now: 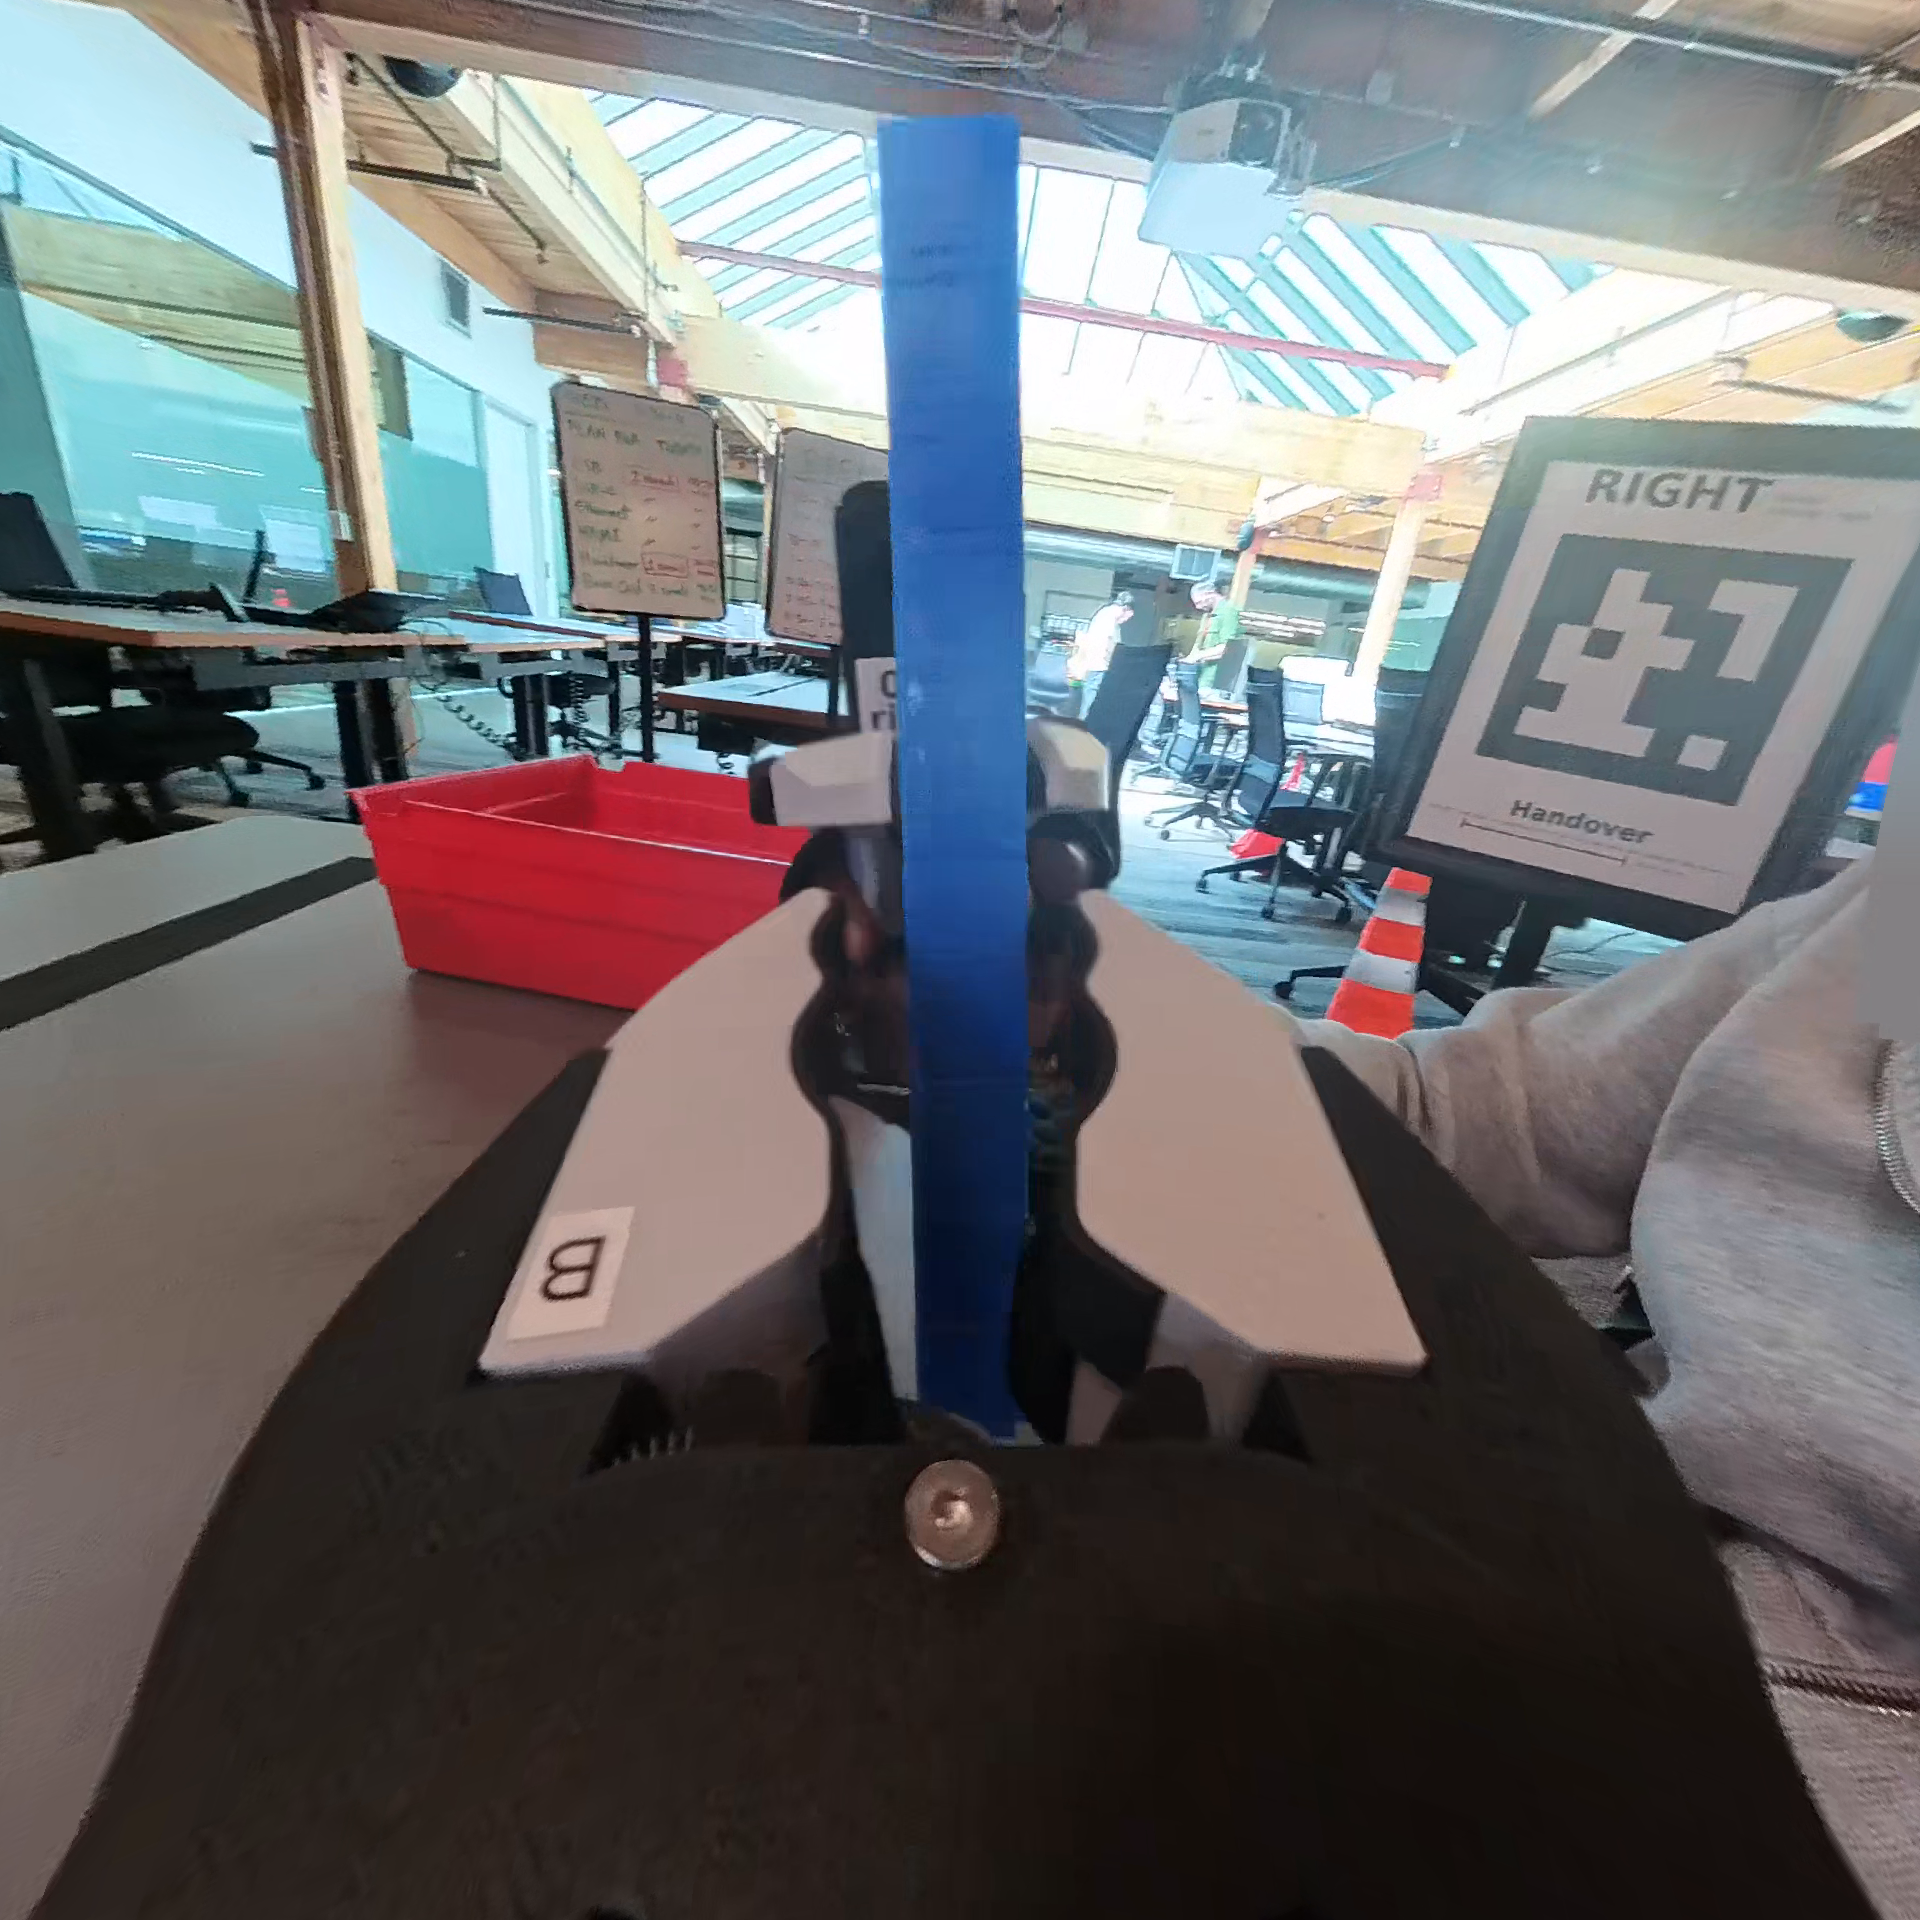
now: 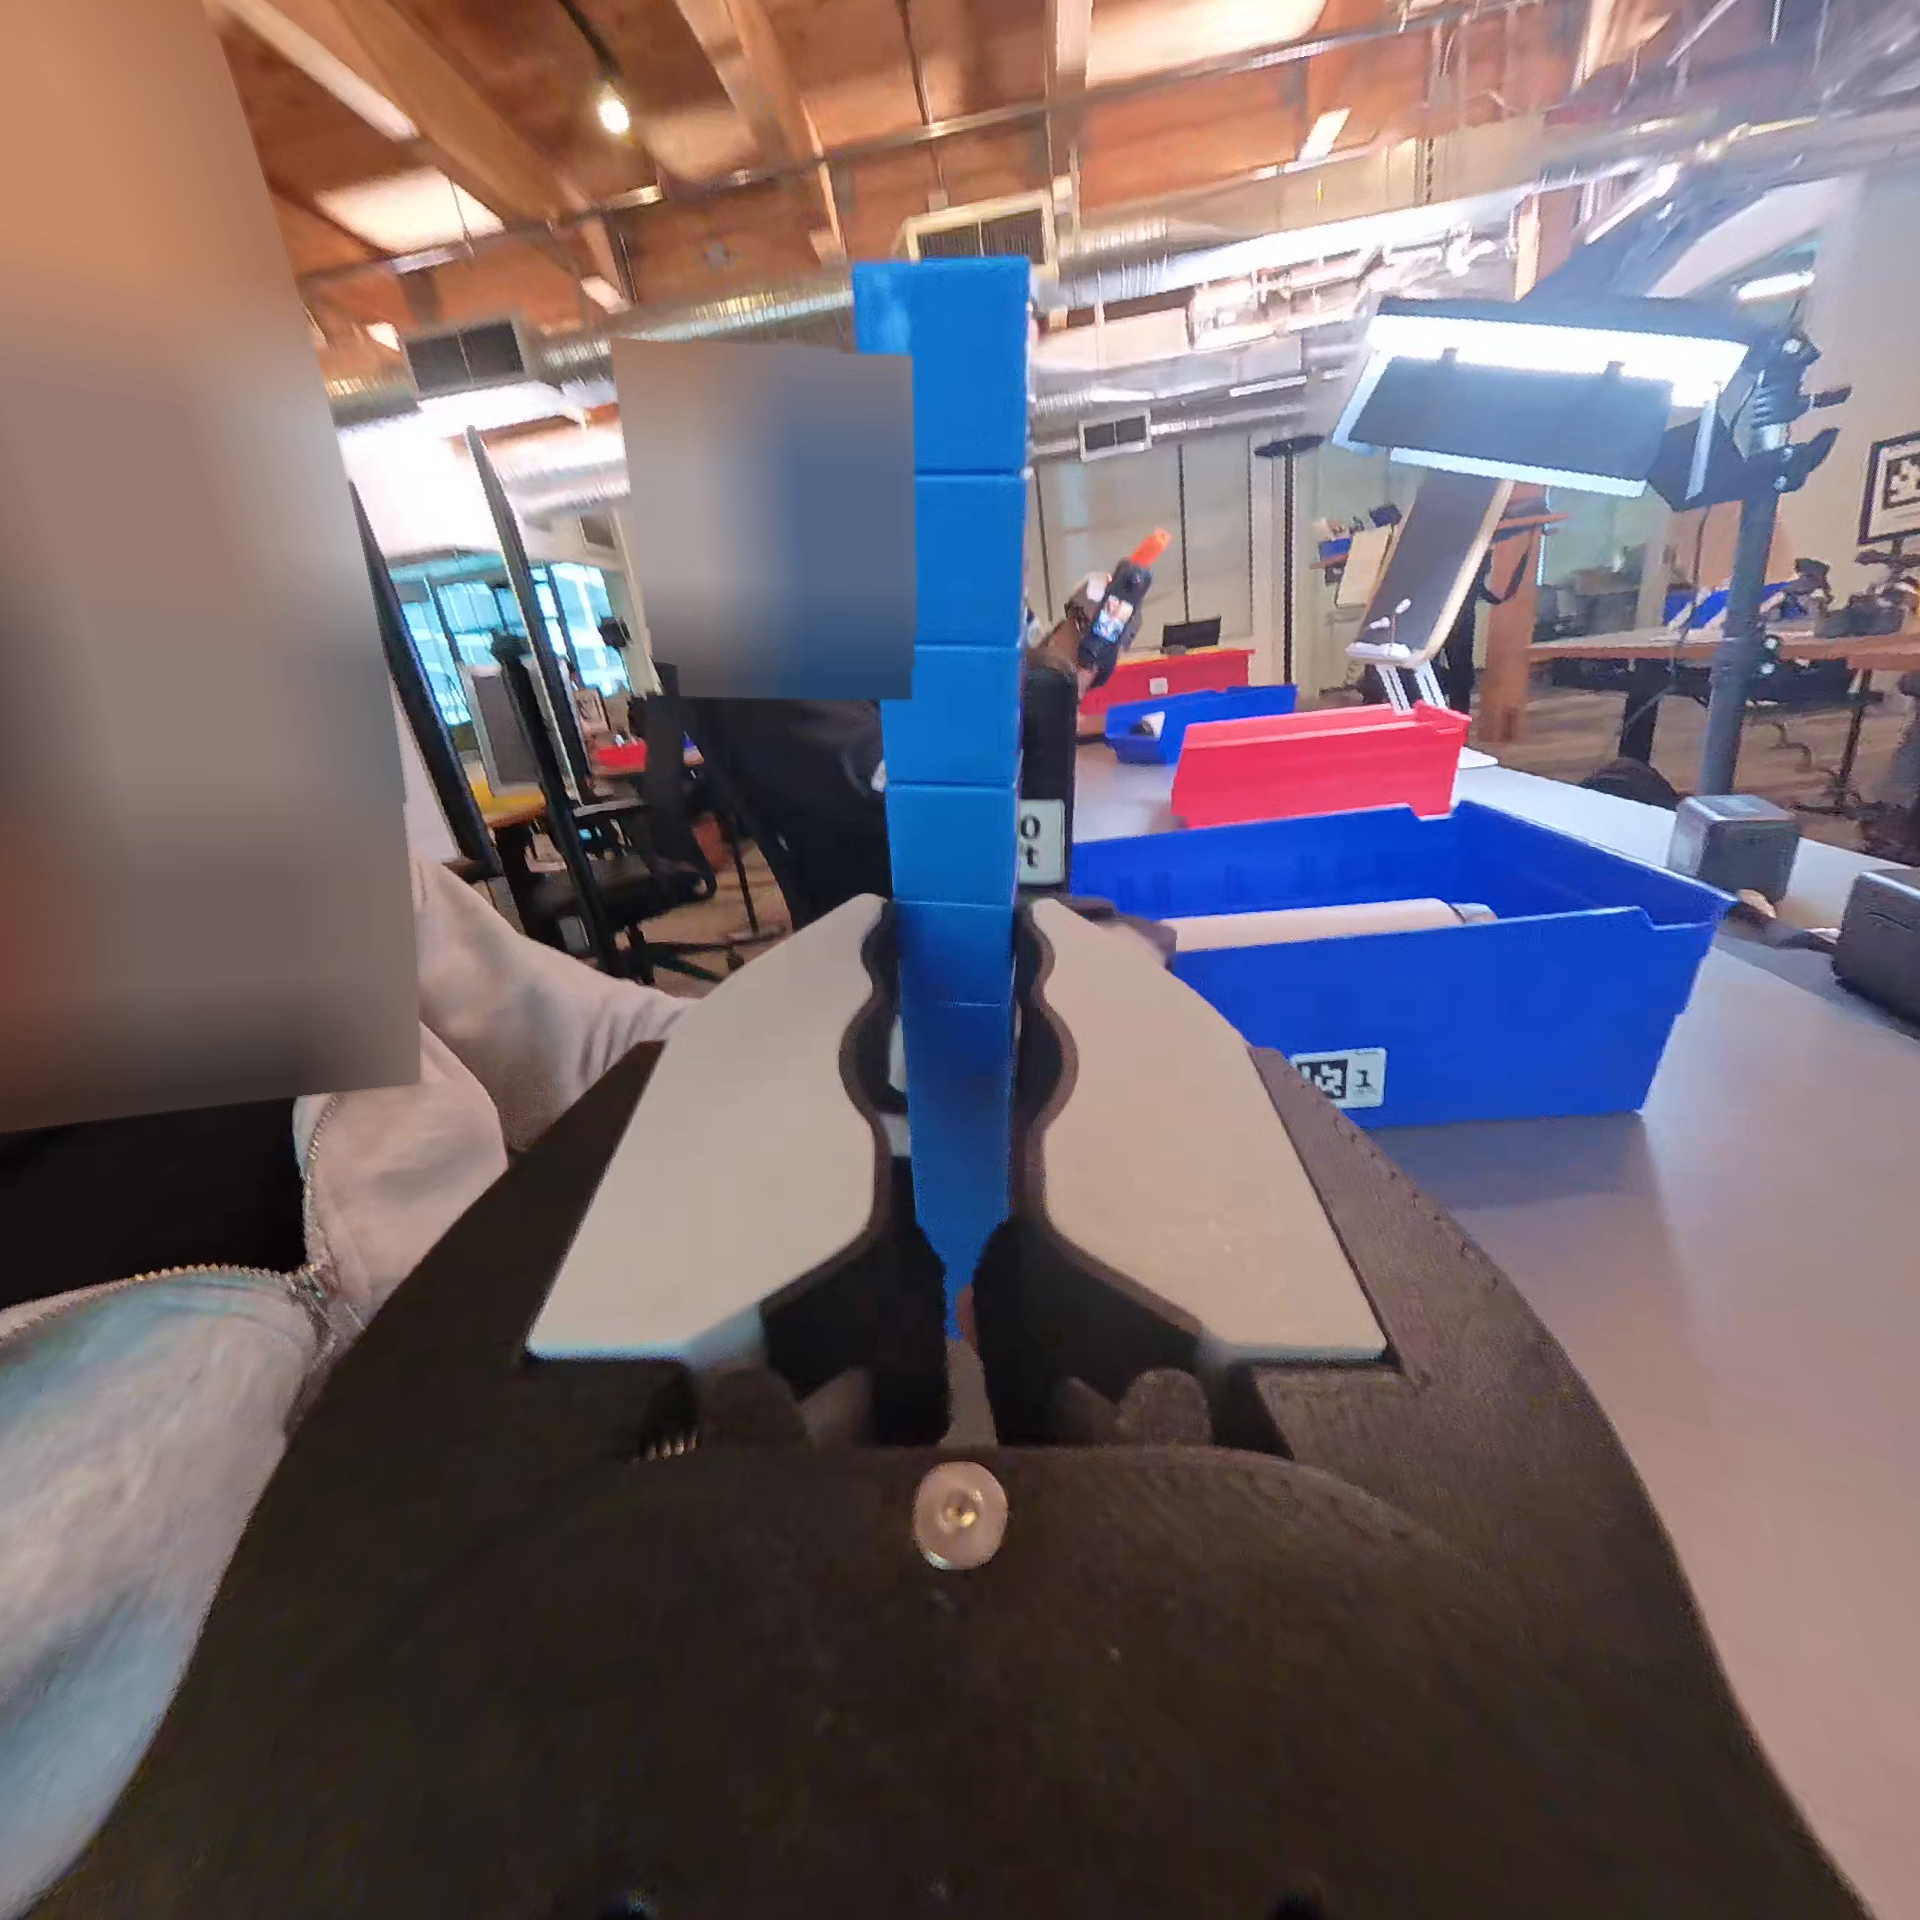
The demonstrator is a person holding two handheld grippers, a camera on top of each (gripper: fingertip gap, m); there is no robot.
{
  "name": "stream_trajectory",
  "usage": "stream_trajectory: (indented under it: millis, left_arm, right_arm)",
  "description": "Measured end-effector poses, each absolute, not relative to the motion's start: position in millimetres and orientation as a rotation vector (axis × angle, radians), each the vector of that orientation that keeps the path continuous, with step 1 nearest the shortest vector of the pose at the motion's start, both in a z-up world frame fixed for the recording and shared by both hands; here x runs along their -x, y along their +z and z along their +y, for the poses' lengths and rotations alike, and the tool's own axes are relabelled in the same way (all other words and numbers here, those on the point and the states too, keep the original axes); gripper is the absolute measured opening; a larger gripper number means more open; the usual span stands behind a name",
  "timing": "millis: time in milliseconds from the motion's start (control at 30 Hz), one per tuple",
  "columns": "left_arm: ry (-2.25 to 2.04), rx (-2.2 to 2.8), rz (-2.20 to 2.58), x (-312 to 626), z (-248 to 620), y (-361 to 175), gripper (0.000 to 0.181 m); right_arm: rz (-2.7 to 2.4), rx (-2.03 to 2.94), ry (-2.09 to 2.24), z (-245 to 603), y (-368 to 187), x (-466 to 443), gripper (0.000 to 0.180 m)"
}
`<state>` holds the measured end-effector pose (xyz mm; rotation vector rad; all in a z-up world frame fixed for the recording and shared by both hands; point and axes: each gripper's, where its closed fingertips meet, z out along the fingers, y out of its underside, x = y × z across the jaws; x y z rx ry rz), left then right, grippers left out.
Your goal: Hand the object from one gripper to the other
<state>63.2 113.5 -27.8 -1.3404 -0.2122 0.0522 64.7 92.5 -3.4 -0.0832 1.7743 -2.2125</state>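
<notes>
Grey flat tabletop (image 2: 1662, 1299) bearing an open blue plastic bin (image 2: 1455, 997), red plastic bins (image 2: 1314, 769), and small dark boxes (image 2: 1735, 847).

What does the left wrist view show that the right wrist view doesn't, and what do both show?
Only the left wrist view shows the whiteboards, orange traffic cone and framed marker sign. Only the right wrist view shows the blue bin holding a roll and the studio light panel. Both show the tall blue segmented bar standing upright between grey jaws, and a red bin on the table.
</notes>
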Motion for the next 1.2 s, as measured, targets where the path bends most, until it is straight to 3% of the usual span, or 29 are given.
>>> stream_trajectory:
  millis: [67, 133, 233, 300, 400, 500, 567, 633, 733, 933, 1100, 1200]
  left_arm:
    - [0.079, 1.32, -0.232, -60, 106, -22, 0.055]
    - [0.098, 1.28, -0.252, -56, 98, -14, 0.057]
    - [0.098, 1.229, -0.237, -59, 93, -6, 0.045]
    - [0.09, 1.228, -0.201, -64, 94, -5, 0.021]
    - [0.074, 1.262, -0.199, -65, 97, -8, 0.021]
    - [0.084, 1.285, -0.223, -61, 98, -14, 0.02]
    - [0.083, 1.309, -0.218, -62, 102, -18, 0.02]
    - [0.072, 1.331, -0.213, -64, 107, -23, 0.02]
    - [0.086, 1.372, -0.213, -64, 112, -29, 0.02]
    - [0.119, 1.283, -0.224, -60, 98, -9, 0.043]
    - [0.092, 1.287, -0.18, -67, 99, 0, 0.021]
    - [0.129, 1.283, -0.169, -67, 98, 6, 0.02]
  right_arm:
    - [1.843, 0.1, -2.19, 91, -9, -65, 0.022]
    - [1.925, 0.109, -2.142, 87, -18, -65, 0.021]
    - [2.012, 0.136, -2.065, 80, -32, -69, 0.021]
    - [2.057, 0.137, -2.02, 76, -40, -71, 0.021]
    - [2.083, 0.153, -1.98, 76, -44, -73, 0.022]
    - [1.971, 0.107, -2.074, 83, -26, -68, 0.046]
    - [1.862, 0.072, -2.168, 90, -10, -63, 0.047]
    - [1.79, 0.049, -2.236, 96, -1, -60, 0.044]
    - [1.803, 0.091, -2.255, 97, -1, -62, 0.021]
    - [1.966, 0.154, -2.222, 90, -14, -65, 0.021]
    - [1.976, 0.162, -2.203, 85, -16, -69, 0.02]
    - [1.929, 0.135, -2.219, 85, -12, -69, 0.021]
